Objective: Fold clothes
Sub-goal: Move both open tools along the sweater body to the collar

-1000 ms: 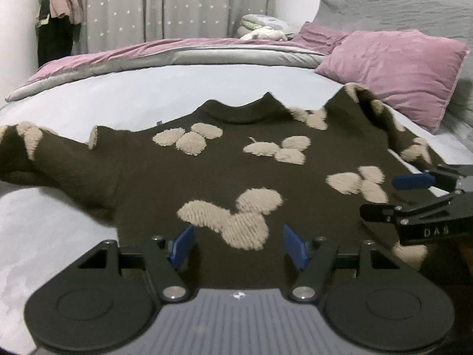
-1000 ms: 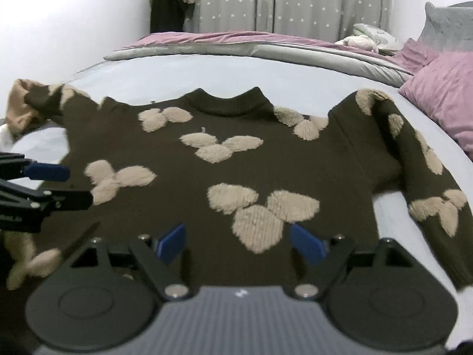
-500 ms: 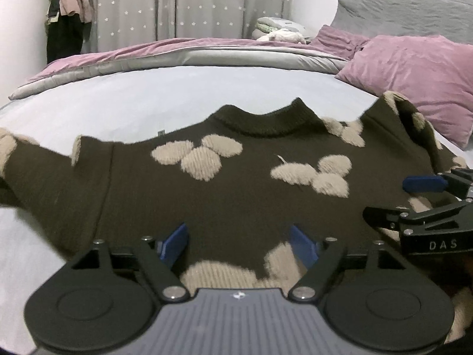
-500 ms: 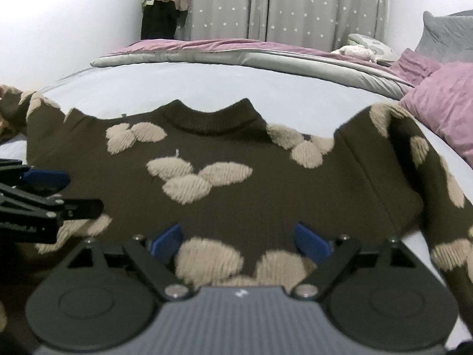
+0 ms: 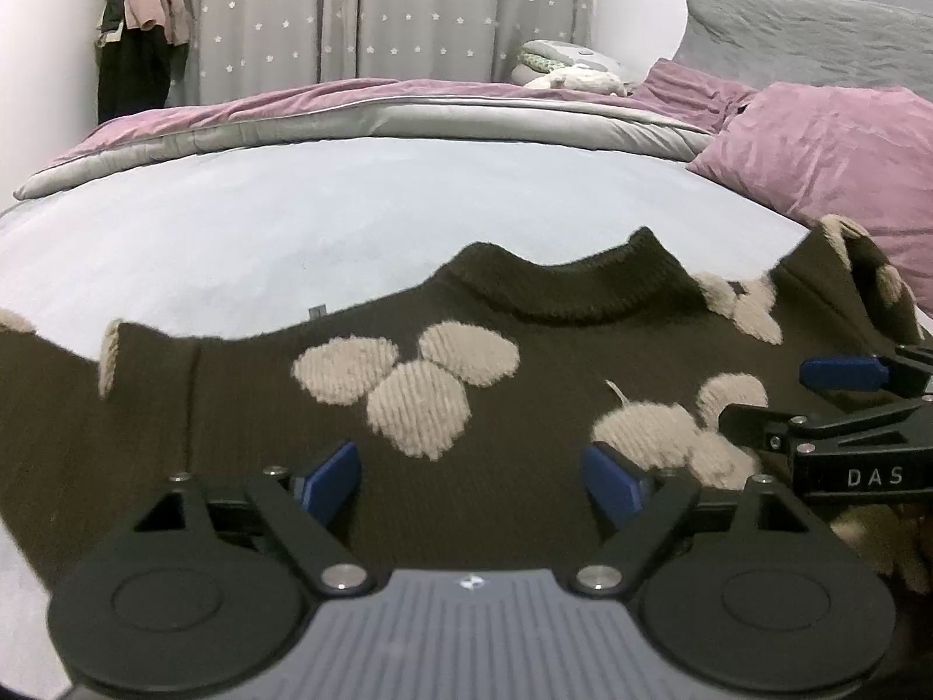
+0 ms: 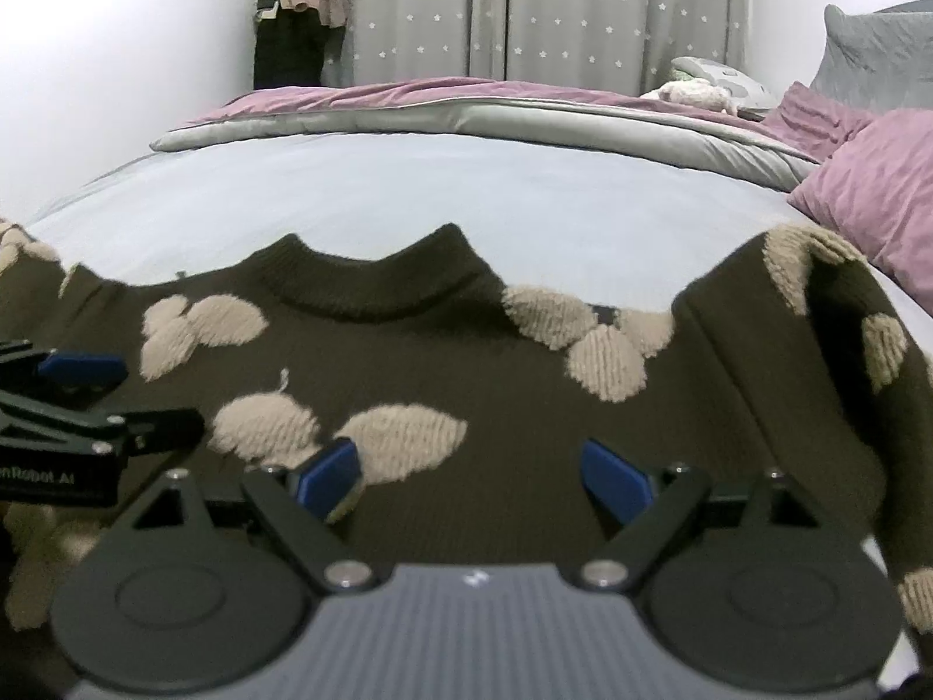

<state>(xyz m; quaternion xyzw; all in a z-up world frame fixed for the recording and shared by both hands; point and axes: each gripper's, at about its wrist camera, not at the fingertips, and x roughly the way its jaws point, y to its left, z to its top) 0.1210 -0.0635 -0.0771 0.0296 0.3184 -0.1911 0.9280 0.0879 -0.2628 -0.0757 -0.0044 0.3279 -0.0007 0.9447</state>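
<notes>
The dark brown sweater [image 5: 525, 408] lies spread flat on the bed [image 5: 350, 204]. The left hand-held gripper [image 5: 472, 481] is opening above it, nothing between; the right hand-held gripper [image 6: 469, 475] stands apart.

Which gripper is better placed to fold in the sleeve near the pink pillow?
The right gripper: that sleeve lies on its side, while the left gripper is farther.

A pale blue bedsheet [image 5: 350, 216] covered the bed. A grey and mauve duvet [image 5: 373, 111] lay bunched along its far edge. Mauve pillows [image 5: 828, 151] leaned at the right before a grey headboard [image 5: 816, 29]. Star-dotted grey curtains [image 6: 583, 6] hung behind, with clothes [image 6: 297, 6] hanging in the corner.
</notes>
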